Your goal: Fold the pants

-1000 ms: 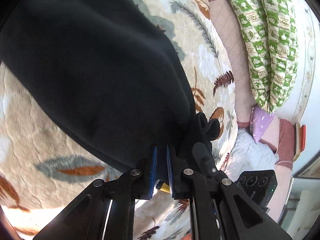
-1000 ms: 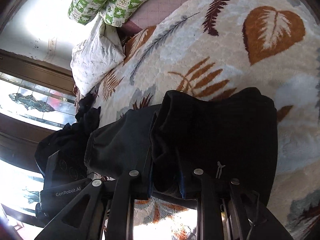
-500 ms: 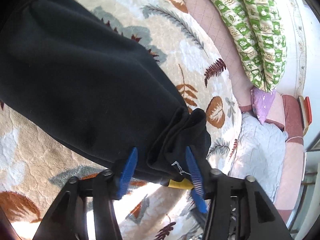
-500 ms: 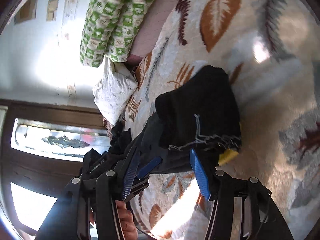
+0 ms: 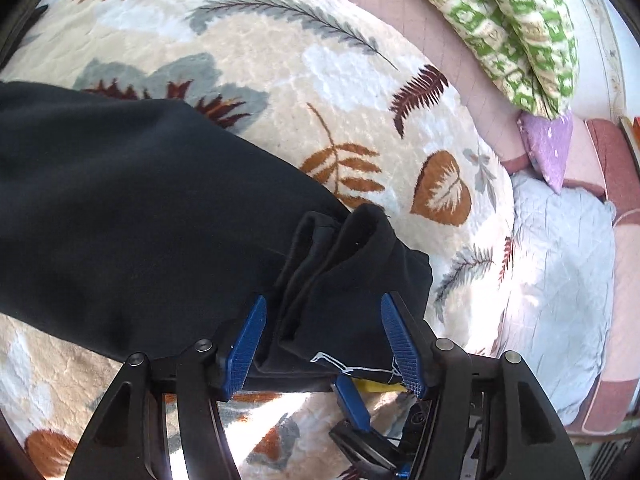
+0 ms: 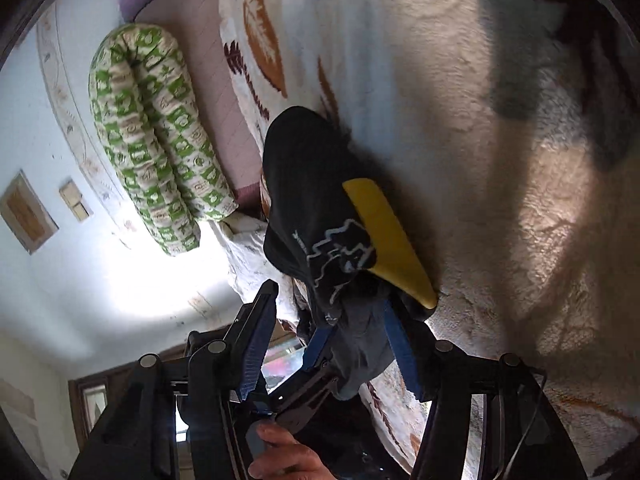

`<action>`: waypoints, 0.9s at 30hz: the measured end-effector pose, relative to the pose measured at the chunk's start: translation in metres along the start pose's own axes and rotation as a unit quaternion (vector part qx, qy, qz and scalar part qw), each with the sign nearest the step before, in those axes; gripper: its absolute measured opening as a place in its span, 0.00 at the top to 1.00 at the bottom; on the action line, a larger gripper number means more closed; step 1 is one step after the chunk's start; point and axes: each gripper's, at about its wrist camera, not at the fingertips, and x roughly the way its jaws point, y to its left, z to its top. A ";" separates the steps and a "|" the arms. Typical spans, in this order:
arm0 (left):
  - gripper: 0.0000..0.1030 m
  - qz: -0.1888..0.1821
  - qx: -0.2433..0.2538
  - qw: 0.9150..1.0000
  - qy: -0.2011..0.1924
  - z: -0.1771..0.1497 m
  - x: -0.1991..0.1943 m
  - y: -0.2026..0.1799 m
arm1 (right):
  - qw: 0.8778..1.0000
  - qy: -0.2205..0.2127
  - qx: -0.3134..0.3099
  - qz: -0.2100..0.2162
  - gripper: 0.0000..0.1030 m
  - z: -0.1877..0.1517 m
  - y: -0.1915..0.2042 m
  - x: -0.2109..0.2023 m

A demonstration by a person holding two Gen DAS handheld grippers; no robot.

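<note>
While pants (image 5: 140, 208) lie released | both tongs apart | green pillow (image 5: 516, 28) beyond

**Cloth, plush and plastic**

The pants (image 5: 140, 208) are black matt cloth, soft like fleece, with a smooth yellow patch (image 6: 390, 240) (material unclear). The blanket (image 5: 280, 60) beneath is thick plush with a rough pile. The left gripper (image 5: 324, 344) has matt black plastic arms, ribbed blue pads (image 5: 244, 344) and shiny metal rivets.
</note>
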 end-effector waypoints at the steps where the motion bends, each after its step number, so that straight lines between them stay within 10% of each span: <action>1: 0.42 0.001 0.004 1.000 0.001 -0.001 0.002 -0.001 | 1.000 -0.014 0.007 0.006 0.44 0.001 -0.002 -0.001; 6: 0.45 0.002 -0.002 1.000 0.017 0.004 0.023 0.000 | 0.998 -0.050 0.031 0.030 0.44 0.007 -0.005 -0.003; 8: 0.67 0.008 -0.008 1.000 0.019 0.007 0.030 0.001 | 0.997 -0.057 0.029 0.031 0.44 0.007 -0.004 -0.003; 14: 0.88 0.001 -0.034 0.999 0.029 0.009 0.037 0.008 | 0.994 -0.092 0.049 0.035 0.76 0.012 -0.019 -0.010; 22: 0.91 -0.038 -0.037 0.998 0.030 -0.011 0.024 0.002 | 0.993 -0.102 -0.044 0.045 0.93 0.014 0.003 -0.039; 27: 0.90 -0.003 -0.044 0.998 0.037 -0.019 0.047 0.014 | 0.988 -0.104 -0.109 -0.024 0.93 0.015 0.010 -0.047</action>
